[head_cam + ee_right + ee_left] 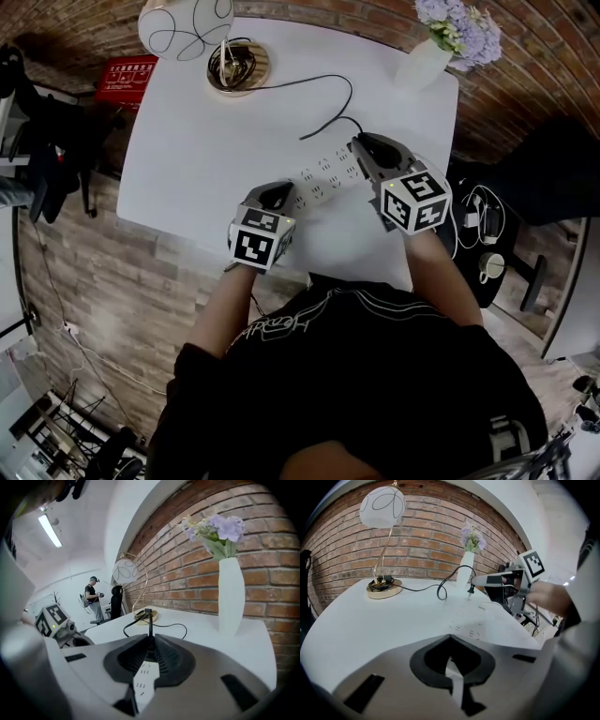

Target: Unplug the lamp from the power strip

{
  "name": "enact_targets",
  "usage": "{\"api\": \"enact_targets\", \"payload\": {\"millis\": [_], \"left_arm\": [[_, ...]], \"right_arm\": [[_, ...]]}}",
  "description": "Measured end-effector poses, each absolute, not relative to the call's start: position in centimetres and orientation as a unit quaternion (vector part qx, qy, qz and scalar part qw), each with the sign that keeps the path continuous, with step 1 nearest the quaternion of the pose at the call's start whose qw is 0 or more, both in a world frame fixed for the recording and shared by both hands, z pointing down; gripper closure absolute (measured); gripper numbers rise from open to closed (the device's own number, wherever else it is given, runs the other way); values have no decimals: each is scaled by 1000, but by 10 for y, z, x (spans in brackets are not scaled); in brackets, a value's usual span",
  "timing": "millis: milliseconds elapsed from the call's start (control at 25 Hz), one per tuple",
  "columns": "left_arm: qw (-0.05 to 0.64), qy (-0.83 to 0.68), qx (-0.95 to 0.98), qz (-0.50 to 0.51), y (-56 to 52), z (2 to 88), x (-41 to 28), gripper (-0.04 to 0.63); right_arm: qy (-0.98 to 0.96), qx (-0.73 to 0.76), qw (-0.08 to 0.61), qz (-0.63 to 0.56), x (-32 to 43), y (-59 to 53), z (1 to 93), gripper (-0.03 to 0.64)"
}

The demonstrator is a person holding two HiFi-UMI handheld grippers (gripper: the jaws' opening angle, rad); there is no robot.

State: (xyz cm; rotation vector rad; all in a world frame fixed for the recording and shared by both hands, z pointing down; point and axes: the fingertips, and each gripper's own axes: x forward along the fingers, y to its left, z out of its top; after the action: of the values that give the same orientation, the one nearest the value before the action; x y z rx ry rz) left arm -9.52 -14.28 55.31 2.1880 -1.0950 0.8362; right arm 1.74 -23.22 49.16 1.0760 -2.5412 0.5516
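Note:
The white power strip (pixel 323 176) lies on the white table (pixel 206 150) between my two grippers. My right gripper (pixel 356 143) is shut on the lamp's black plug (pixel 469 591) and holds it a little above the strip's far end (pixel 466 625), clear of the sockets. The black cable (pixel 328 80) runs from the plug to the lamp (pixel 186 23), which stands on its gold base (pixel 237 66) at the far left. My left gripper (pixel 281 192) is shut, with its tips over the strip's near end. In the right gripper view the cable (pixel 149 620) rises from between the fingertips.
A white vase of purple flowers (pixel 427 61) stands at the table's far right corner. To the right of the table is a black side table with a cup and cables (pixel 487 234), and a red item (pixel 127 80) sits off the left edge. A person (pixel 93 597) stands far behind.

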Motion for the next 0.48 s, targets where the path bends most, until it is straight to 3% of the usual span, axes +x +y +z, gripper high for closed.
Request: {"api": "enact_targets", "payload": {"millis": [480], "left_arm": [[264, -428, 814, 292, -141, 540, -100, 594]], "right_arm": [[-899, 346, 129, 236, 26, -223, 462, 580]]}}
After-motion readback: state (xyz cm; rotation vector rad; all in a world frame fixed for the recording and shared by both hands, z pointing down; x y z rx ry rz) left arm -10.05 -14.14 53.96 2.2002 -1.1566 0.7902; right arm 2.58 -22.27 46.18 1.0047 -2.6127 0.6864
